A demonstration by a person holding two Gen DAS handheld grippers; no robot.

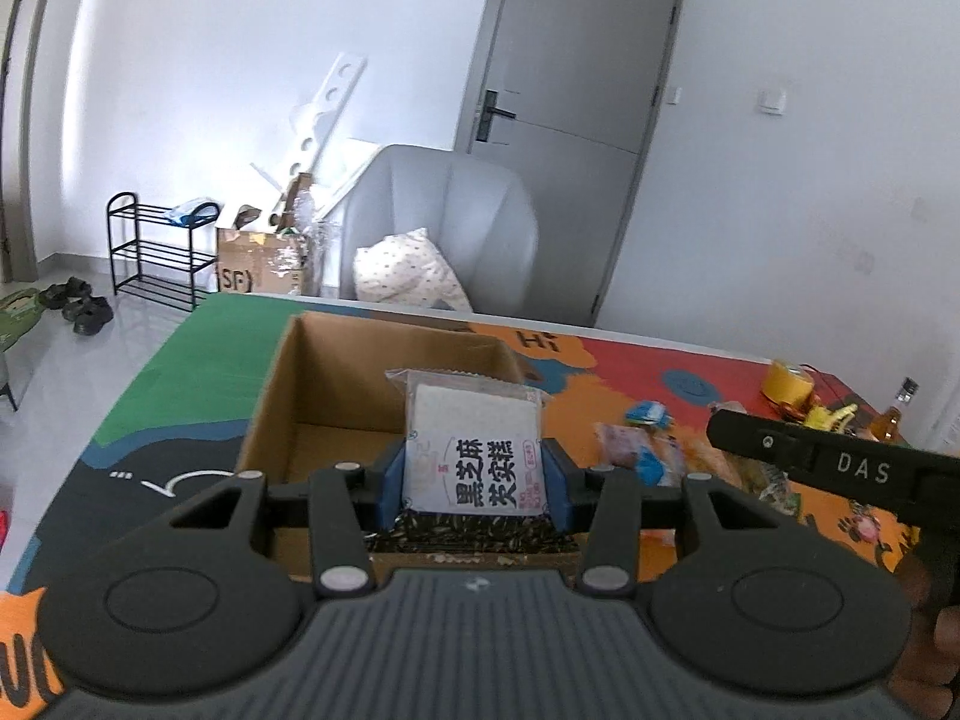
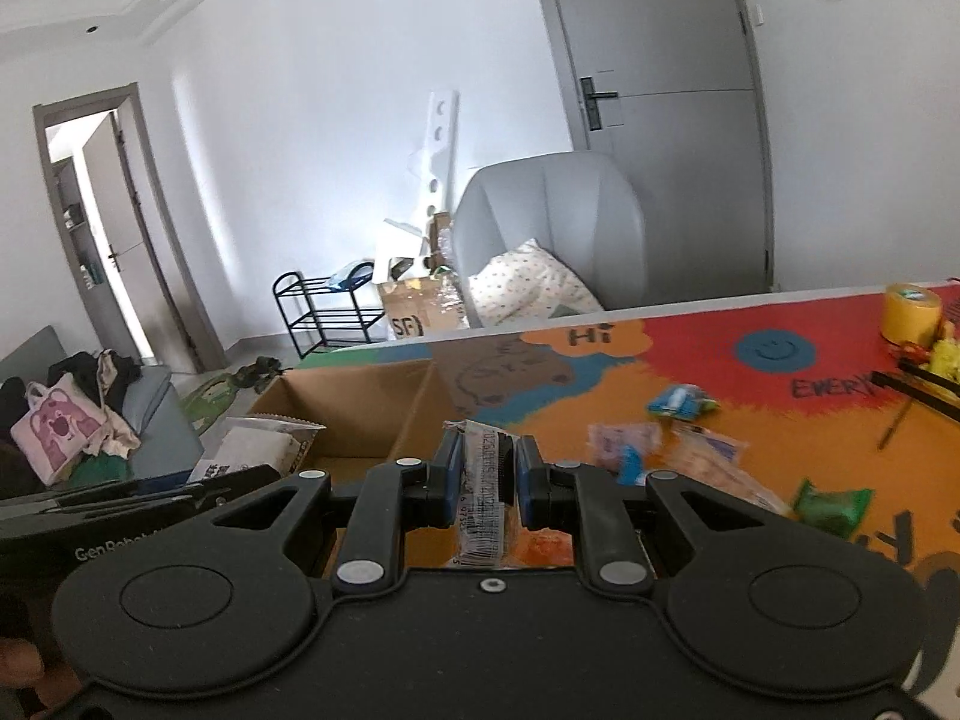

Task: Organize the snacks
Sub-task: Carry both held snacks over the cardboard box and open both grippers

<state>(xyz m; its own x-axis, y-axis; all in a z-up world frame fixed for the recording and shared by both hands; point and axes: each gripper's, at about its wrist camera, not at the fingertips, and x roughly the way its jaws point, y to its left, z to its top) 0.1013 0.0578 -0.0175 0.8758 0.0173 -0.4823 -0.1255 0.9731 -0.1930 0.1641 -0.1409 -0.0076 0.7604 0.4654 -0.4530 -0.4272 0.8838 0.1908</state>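
My left gripper is shut on a white cake packet with black characters, held upright above the open cardboard box. A packet of sunflower seeds shows just under it. In the right wrist view my right gripper is shut on a thin clear-wrapped snack with a barcode, at the box's right wall. The white packet and the left gripper's body show at the left there. Several loose snacks lie on the colourful mat to the right.
A yellow tape roll, a yellow toy and a small bottle stand at the table's far right. Beyond the table are a grey armchair with a cushion, a black shoe rack and a taped carton.
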